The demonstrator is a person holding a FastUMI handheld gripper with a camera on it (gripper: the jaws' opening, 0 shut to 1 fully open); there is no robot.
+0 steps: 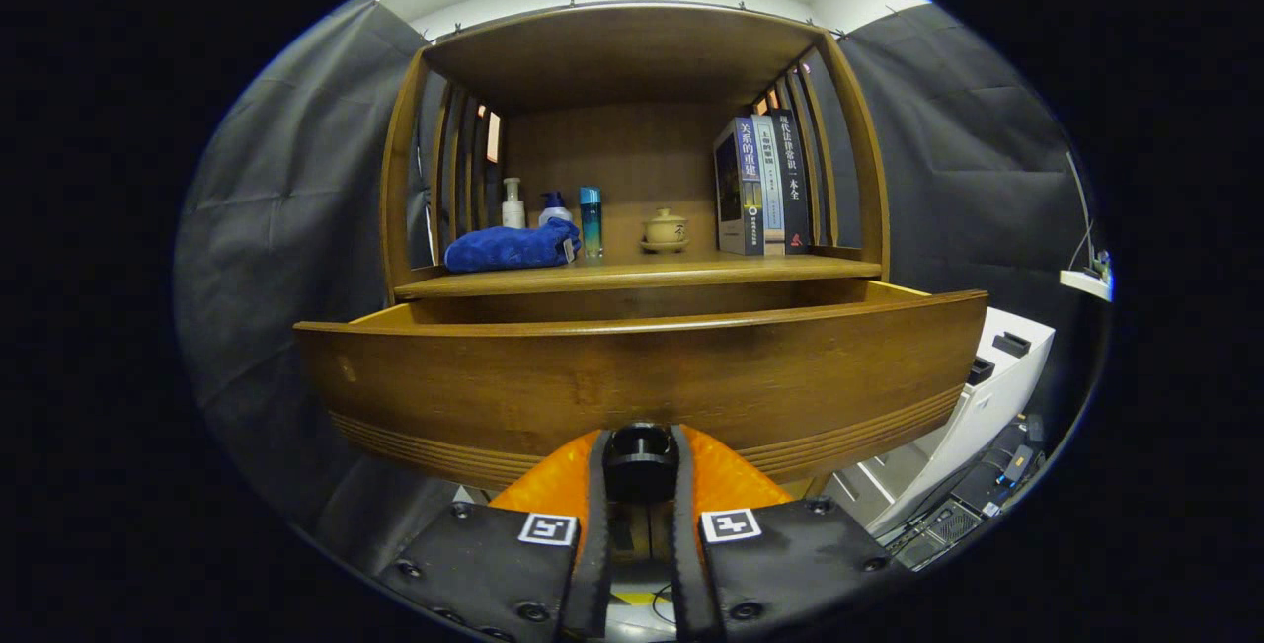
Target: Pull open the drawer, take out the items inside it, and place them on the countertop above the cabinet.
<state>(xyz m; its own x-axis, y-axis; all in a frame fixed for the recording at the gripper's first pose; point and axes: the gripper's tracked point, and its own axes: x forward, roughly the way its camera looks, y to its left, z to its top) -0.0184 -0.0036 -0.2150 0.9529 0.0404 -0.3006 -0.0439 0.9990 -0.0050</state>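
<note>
The wooden drawer (632,381) of the cabinet stands pulled out towards me, its curved front panel close ahead of the fingers. My gripper (640,465) is shut on the dark round drawer knob (640,455), one finger on each side of it. The drawer's inside is hidden behind its front panel. Above it runs the countertop (691,273), where a folded blue cloth (512,248) lies at the left.
On the countertop stand a white pump bottle (513,204), a blue-capped bottle (554,208), a teal bottle (591,221), a small lidded cup (665,229) and several upright books (762,185). A white machine (973,406) with cables sits to the cabinet's lower right.
</note>
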